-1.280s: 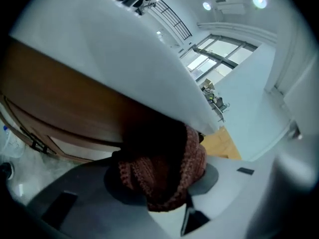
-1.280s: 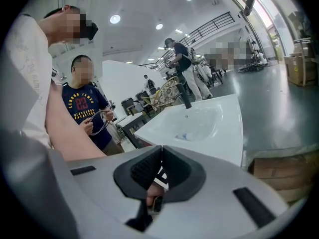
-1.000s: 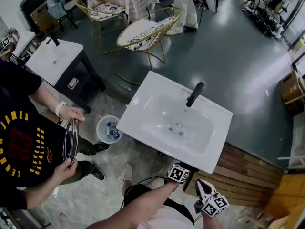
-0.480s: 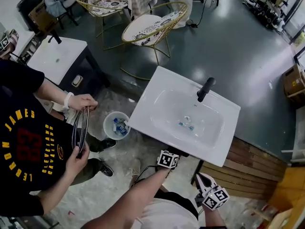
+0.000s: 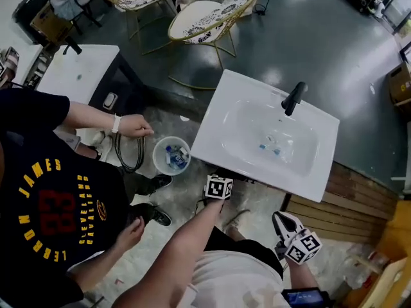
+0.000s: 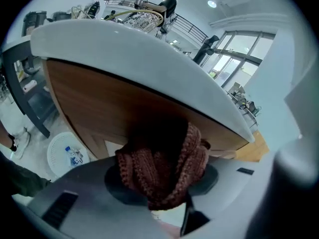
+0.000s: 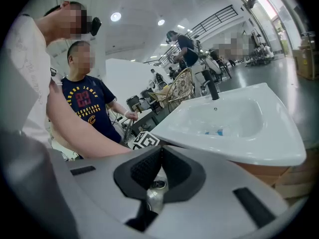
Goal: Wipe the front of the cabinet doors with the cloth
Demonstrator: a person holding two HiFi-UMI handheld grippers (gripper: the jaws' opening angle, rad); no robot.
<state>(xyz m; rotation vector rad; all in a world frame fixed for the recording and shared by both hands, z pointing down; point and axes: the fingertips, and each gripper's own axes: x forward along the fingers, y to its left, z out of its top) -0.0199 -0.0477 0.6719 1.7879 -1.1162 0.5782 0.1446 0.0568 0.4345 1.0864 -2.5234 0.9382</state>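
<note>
the floor was dark and glossy farther off, pale and rough nearer in. on it stood a washbasin cabinet, a white basket just beside its corner, a gold wire chair and a dark cabinet. blue scraps lay in the basin.

Bright, even light from ceiling lamps; glare on the floor; gripper views fisheye-bent, corners dark.

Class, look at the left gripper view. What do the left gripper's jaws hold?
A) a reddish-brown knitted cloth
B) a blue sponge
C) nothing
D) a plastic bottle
A: the left gripper has its jaws shut on a reddish-brown knitted cloth, held up before the wooden cabinet front.
</note>
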